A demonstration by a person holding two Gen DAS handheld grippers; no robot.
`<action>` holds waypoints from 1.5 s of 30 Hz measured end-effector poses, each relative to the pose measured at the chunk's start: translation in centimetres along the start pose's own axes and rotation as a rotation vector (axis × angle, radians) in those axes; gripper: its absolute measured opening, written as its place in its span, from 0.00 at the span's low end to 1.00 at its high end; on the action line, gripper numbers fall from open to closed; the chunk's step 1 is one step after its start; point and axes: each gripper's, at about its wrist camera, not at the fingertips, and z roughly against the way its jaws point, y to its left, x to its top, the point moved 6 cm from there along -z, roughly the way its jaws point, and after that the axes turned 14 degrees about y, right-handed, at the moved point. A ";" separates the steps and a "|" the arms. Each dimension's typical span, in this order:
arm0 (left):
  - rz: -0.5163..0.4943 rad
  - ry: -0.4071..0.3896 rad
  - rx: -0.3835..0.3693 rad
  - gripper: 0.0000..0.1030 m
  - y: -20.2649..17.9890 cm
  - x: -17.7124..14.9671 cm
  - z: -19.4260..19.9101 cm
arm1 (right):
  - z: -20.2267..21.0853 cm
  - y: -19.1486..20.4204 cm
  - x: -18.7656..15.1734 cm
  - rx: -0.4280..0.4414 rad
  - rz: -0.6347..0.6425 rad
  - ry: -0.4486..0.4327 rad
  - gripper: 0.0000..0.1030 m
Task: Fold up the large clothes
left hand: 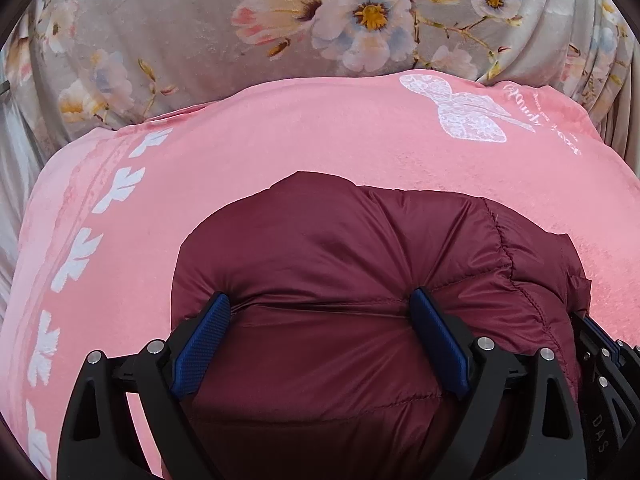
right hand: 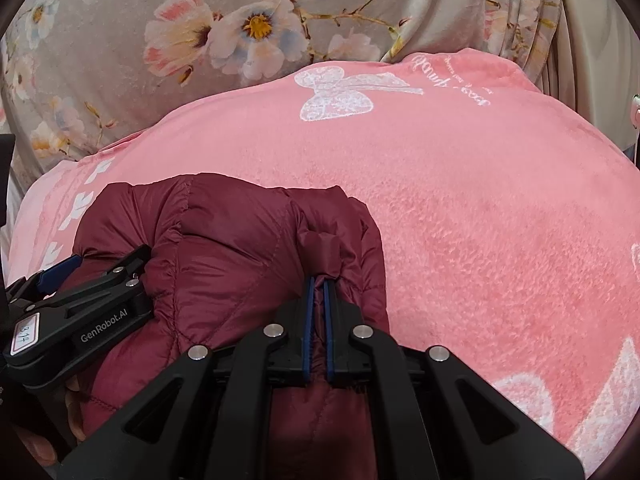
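Left gripper: spread wide over the puffy jacket, blue pads pushed down into the fabric on either side of a crease, not pinching anything.
Right gripper: pressed together on a thin fold of the same jacket, a sliver of maroon cloth caught between the two blue pads.
Maroon quilted jacket: bunched into a rounded, folded lump, lying on the pink blanket near its front edge; stitched seams running across the top and down the right side.
Pink blanket: fuzzy, spread flat under the jacket, white butterfly print and some cursive lettering toward the far right, row of white leaf shapes down the left border.
Floral cloth: grey with pink and white blossoms, lying beyond the blanket's far edge, gathered into folds on the right.
Grippers relative to each other: close together, left one visible at the left edge of the right wrist view, both on the jacket.
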 end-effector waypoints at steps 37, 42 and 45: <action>0.018 0.079 -0.031 0.90 1.0 -9.0 5.3 | 5.4 -1.8 -8.7 0.086 -0.017 0.048 0.18; 0.019 0.070 -0.027 0.91 1.0 -9.1 5.0 | 5.2 -2.0 -8.8 0.097 -0.022 0.040 0.18; 0.021 0.060 -0.020 0.91 0.8 -9.2 4.9 | 5.2 -2.1 -8.8 0.103 -0.026 0.039 0.18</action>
